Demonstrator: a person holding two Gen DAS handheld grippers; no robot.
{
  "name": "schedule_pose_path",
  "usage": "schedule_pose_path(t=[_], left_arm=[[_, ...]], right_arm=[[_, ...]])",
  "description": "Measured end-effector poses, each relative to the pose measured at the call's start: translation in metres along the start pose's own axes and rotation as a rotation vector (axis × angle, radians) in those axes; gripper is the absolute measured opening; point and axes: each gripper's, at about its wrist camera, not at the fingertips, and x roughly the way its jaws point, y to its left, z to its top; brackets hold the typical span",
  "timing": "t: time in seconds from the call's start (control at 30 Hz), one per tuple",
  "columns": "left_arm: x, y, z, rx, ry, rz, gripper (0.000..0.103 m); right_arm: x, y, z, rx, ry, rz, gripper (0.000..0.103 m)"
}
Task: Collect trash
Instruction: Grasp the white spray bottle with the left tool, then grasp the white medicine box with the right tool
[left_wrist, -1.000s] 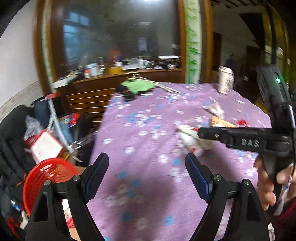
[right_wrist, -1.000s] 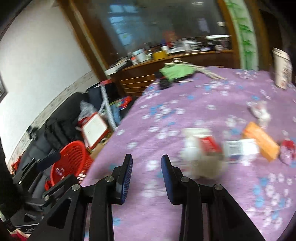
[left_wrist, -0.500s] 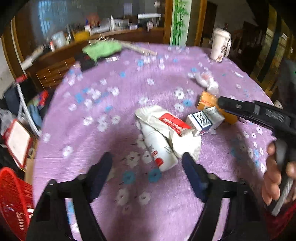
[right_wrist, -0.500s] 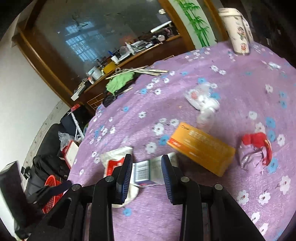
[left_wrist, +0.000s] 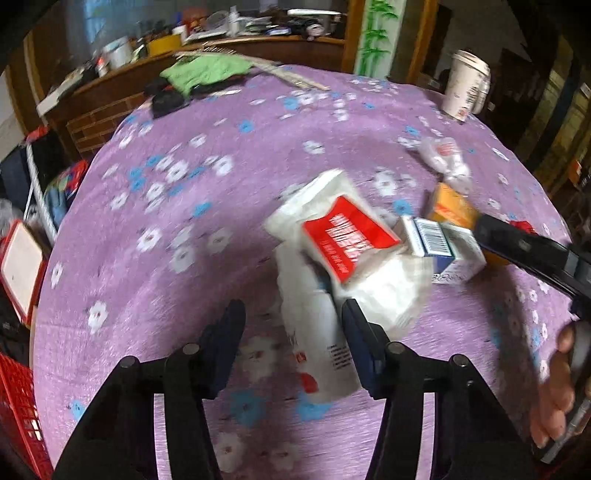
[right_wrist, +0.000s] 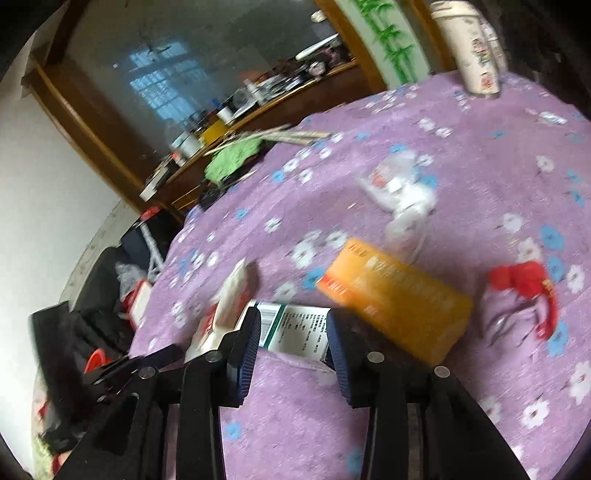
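Beside the orange box (right_wrist: 395, 306), the left tool (left_wrist: 291, 332) is closing around a white bottle (left_wrist: 317, 339) while the right tool (right_wrist: 291, 343) is opening around a small carton (right_wrist: 295, 328), neither clamped.

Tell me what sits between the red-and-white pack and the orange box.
In the left wrist view, a white-and-blue barcoded carton lies between the red-and-white pack and the orange box, touching both.

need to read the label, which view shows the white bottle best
The left wrist view: the white bottle lies there between the left gripper's fingers, its print facing up though blurred. The right wrist view does not show it clearly; the wrappers and boxes hide it.
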Motion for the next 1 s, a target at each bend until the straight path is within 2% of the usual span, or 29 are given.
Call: schedule_pose_path(t=[0.1, 0.17, 0.3, 0.37, 0.4, 0.43, 0.5, 0.53, 0.63, 0.77, 0.83, 0.9, 1.0], left_arm=[[0.004, 0.017, -0.006, -0.026, 0.009, 0.017, 0.053], [0.001, 0.026, -0.009, -0.033, -0.005, 0.030, 0.052], [0.001, 0.036, -0.011, -0.059, -0.041, 0.000, 0.048], [0.000, 0.039, -0.013, -0.073, -0.080, -0.011, 0.038], [0.001, 0.040, -0.014, -0.081, -0.098, -0.020, 0.030], [0.000, 0.041, -0.013, -0.085, -0.103, -0.031, 0.029], [-0.004, 0.044, -0.011, -0.090, -0.126, -0.060, 0.029], [-0.007, 0.046, -0.011, -0.093, -0.141, -0.063, 0.029], [-0.013, 0.047, -0.012, -0.080, -0.162, -0.065, 0.029], [-0.014, 0.047, -0.013, -0.066, -0.163, -0.074, 0.029], [-0.014, 0.048, -0.014, -0.066, -0.161, -0.071, 0.029], [-0.011, 0.049, -0.013, -0.073, -0.153, -0.068, 0.029], [-0.010, 0.048, -0.012, -0.077, -0.148, -0.068, 0.029]], right_arm=[[0.007, 0.014, -0.008, -0.020, 0.113, 0.178, 0.042], [0.006, 0.021, -0.010, -0.033, 0.113, 0.221, 0.042], [-0.002, 0.024, -0.009, -0.091, 0.018, 0.066, 0.043], [-0.004, 0.025, -0.008, -0.106, -0.016, 0.029, 0.043], [-0.004, 0.025, -0.008, -0.109, -0.032, 0.013, 0.046], [-0.004, 0.024, -0.008, -0.111, -0.050, -0.008, 0.050], [0.001, 0.023, -0.006, -0.117, -0.082, -0.049, 0.070], [0.003, 0.023, -0.003, -0.117, -0.093, -0.065, 0.070], [0.012, 0.021, -0.001, -0.131, -0.061, -0.059, 0.070], [0.021, 0.038, -0.011, -0.233, 0.010, -0.035, 0.051], [0.019, 0.049, -0.020, -0.314, 0.038, -0.031, 0.050], [0.024, 0.056, -0.027, -0.368, 0.049, -0.077, 0.045], [0.034, 0.059, -0.030, -0.406, 0.046, -0.161, 0.045]])
